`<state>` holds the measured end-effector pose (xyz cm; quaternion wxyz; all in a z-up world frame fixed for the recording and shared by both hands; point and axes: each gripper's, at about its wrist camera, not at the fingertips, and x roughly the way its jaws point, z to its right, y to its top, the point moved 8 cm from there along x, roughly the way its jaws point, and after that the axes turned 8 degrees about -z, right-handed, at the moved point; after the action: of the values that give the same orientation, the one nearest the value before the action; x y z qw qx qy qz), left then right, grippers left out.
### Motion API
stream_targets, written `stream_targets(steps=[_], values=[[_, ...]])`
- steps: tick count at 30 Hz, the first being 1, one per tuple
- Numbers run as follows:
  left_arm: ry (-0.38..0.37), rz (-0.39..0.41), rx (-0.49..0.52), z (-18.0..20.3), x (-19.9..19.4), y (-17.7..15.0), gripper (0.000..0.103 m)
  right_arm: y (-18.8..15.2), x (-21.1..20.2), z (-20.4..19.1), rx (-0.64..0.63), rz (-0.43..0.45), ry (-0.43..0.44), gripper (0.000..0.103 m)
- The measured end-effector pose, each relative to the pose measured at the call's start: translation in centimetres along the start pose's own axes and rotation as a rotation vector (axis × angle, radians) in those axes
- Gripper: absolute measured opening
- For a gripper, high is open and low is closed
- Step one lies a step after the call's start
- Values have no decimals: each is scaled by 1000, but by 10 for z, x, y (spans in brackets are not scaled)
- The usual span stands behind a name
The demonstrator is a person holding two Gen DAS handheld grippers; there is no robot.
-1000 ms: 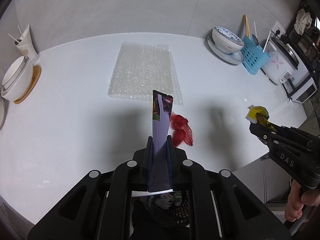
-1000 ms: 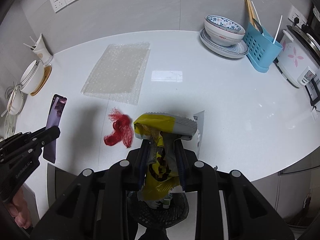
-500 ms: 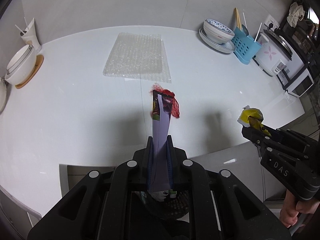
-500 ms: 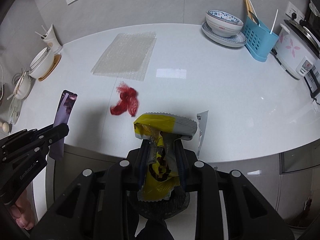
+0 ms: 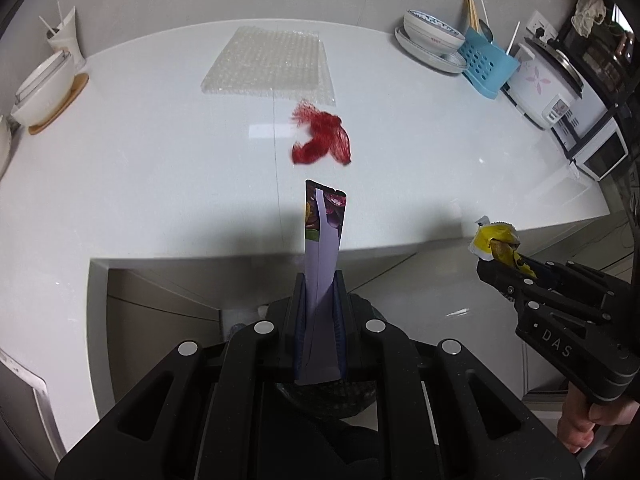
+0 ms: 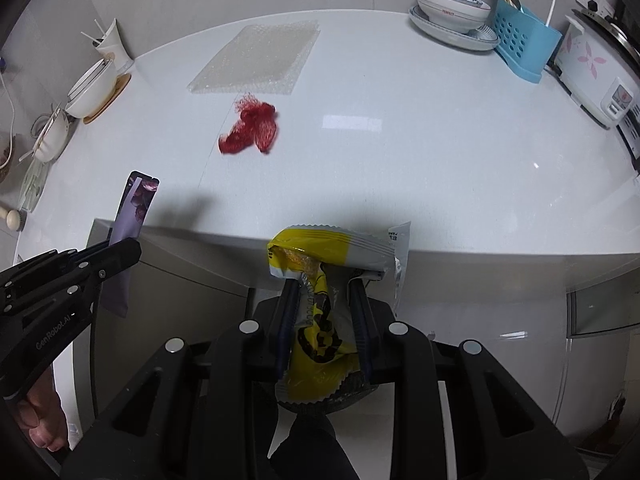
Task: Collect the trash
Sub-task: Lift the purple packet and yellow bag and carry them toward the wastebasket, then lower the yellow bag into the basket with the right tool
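My left gripper (image 5: 319, 280) is shut on a long purple wrapper (image 5: 322, 240) that stands up between its fingers; the same purple wrapper (image 6: 134, 216) shows at the left of the right wrist view. A yellow and grey snack wrapper (image 6: 320, 280) is clamped in my right gripper (image 6: 325, 286), and that yellow wrapper (image 5: 494, 242) appears at the right of the left wrist view. Both grippers hang off the front edge of the white counter (image 5: 160, 160). A dark mesh bin (image 5: 332, 396) lies below them, mostly hidden. A red net scrap (image 5: 322, 142) and a bubble wrap sheet (image 5: 268, 64) lie on the counter.
Stacked bowls (image 6: 452, 4), a blue utensil holder (image 6: 520, 40) and a rice cooker (image 6: 592, 64) line the counter's back right. White bowls (image 5: 44, 88) on a wooden coaster and a cup sit at back left. Cabinet fronts (image 5: 160, 308) stand under the counter edge.
Both grippers have drawn back from over the counter to beyond its front edge and sunk a little, each keeping its wrapper. The red net and bubble wrap now lie farther ahead.
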<state>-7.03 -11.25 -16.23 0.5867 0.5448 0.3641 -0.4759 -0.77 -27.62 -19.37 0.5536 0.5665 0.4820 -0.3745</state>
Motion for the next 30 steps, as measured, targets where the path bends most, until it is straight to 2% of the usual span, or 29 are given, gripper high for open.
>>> stream_targets(steps=[5,11,17,23,30], values=[[-12,-20,-11,0,14,-20,11,-20,7,3,-20,-7,9,25],[-8,-28,-10,-2,37,-42,11,-45,35,4,-65,-35,-4,25],[-8,-41,-21,-7,66,-59,11,-65,64,-3,-86,-104,9,25],[13,-85,-24,-13,95,-74,11,-78,87,-7,-86,-138,32,25],[-10,-101,-24,-16,117,-84,11,-87,113,-12,-97,-152,52,25]])
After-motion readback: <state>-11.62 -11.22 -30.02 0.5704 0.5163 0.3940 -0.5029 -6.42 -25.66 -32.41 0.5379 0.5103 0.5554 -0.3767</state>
